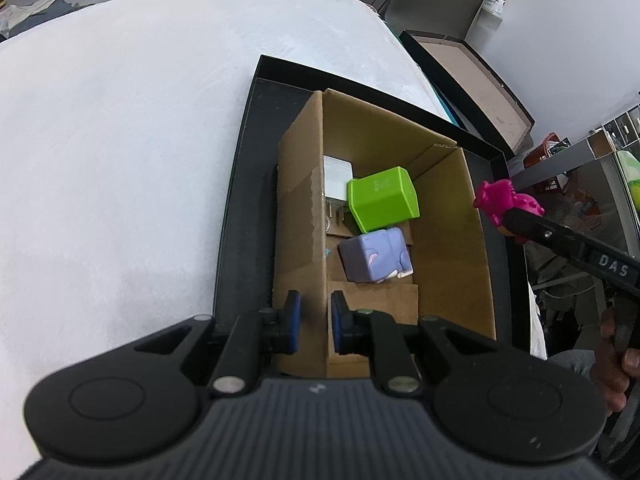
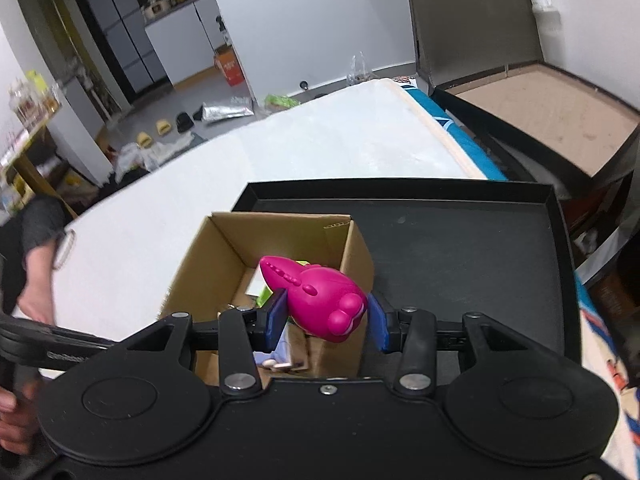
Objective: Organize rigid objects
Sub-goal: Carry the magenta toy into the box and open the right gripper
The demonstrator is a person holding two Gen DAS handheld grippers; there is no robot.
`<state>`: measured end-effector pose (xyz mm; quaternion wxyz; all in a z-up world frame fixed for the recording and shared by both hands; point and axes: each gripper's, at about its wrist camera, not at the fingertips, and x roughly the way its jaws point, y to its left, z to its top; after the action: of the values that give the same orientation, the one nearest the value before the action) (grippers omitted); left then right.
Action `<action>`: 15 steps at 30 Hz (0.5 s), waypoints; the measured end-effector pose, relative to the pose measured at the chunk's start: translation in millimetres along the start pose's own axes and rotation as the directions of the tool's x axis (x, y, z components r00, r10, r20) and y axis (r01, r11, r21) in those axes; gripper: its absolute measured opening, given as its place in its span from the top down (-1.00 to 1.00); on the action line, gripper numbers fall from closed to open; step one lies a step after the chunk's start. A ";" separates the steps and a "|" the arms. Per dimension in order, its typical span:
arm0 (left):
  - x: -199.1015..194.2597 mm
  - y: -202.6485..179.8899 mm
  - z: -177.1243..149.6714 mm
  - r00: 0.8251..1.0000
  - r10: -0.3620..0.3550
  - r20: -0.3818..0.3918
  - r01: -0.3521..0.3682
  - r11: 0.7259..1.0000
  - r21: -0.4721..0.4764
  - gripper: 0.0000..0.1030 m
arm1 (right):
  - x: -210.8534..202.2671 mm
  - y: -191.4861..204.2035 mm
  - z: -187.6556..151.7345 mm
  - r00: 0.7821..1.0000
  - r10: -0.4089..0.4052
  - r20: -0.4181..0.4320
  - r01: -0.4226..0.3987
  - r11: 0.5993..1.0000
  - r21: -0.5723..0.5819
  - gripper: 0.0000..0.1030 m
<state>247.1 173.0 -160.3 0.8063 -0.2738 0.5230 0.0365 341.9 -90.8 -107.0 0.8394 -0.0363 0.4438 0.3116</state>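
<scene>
An open cardboard box (image 1: 448, 240) stands in a black tray (image 1: 240, 208) on the white table. Inside lie a green block (image 1: 382, 198), a lilac cube toy (image 1: 376, 256) and a white item (image 1: 336, 178). My left gripper (image 1: 315, 322) is shut on the box's left wall, one pad on each side. My right gripper (image 2: 326, 316) is shut on a magenta dinosaur toy (image 2: 316, 296) and holds it above the box's right wall (image 2: 356, 256). The toy also shows in the left wrist view (image 1: 502, 200), at the box's right edge.
The black tray's bare floor (image 2: 460, 264) lies right of the box. A second open black box with a brown floor (image 2: 540, 108) stands beyond the table's right edge. White table surface (image 1: 120, 140) stretches left. Clutter lies on the room floor behind.
</scene>
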 end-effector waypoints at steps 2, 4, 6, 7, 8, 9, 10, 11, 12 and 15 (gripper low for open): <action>-0.3 -0.5 -0.6 1.000 -0.001 0.001 0.001 1.000 0.003 0.72 | 1.2 3.9 -1.7 1.000 -0.026 -0.004 0.026 0.999 -0.028 0.17; -0.7 -0.1 -0.4 1.000 -0.001 0.001 0.001 1.000 0.003 0.72 | 3.2 7.5 -3.1 0.999 -0.037 -0.012 0.037 0.998 -0.043 0.17; -0.7 0.3 -0.1 1.000 -0.003 0.001 0.003 1.000 0.001 0.72 | 4.8 12.9 -3.9 0.999 -0.051 -0.017 0.050 0.997 -0.062 0.17; -0.6 0.6 0.1 1.000 -0.004 0.001 0.004 1.000 0.000 0.72 | 5.5 15.6 -4.2 0.998 -0.058 -0.016 0.057 0.996 -0.074 0.17; -0.6 0.5 0.1 1.000 -0.004 0.000 0.004 1.000 0.000 0.72 | 6.4 18.1 -4.3 0.998 -0.066 -0.014 0.065 0.994 -0.082 0.17; -0.6 0.6 0.1 1.000 -0.004 0.000 0.004 1.000 0.000 0.72 | 7.6 19.8 -4.6 0.997 -0.073 -0.014 0.072 0.994 -0.086 0.16; -0.6 0.6 0.1 1.000 -0.004 0.000 0.004 1.000 0.000 0.72 | 9.4 20.9 -4.8 0.997 -0.080 -0.015 0.078 0.993 -0.088 0.16; -0.5 0.6 0.2 1.000 -0.005 0.000 0.005 1.000 -0.001 0.72 | 11.2 21.8 -5.1 0.996 -0.087 -0.014 0.086 0.992 -0.091 0.15; -0.4 0.4 0.2 1.000 -0.004 -0.001 0.004 1.000 0.000 0.72 | 12.4 22.1 -5.7 0.995 -0.097 -0.010 0.096 0.991 -0.094 0.12; -0.4 0.5 0.1 1.000 -0.003 -0.001 0.003 1.000 0.001 0.72 | 12.9 18.7 -7.1 0.992 -0.124 -0.008 0.123 0.990 -0.076 0.06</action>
<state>246.9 173.6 -160.1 0.8063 -0.2742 0.5230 0.0348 331.6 -71.8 -117.1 0.8524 -0.0970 0.4338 0.2754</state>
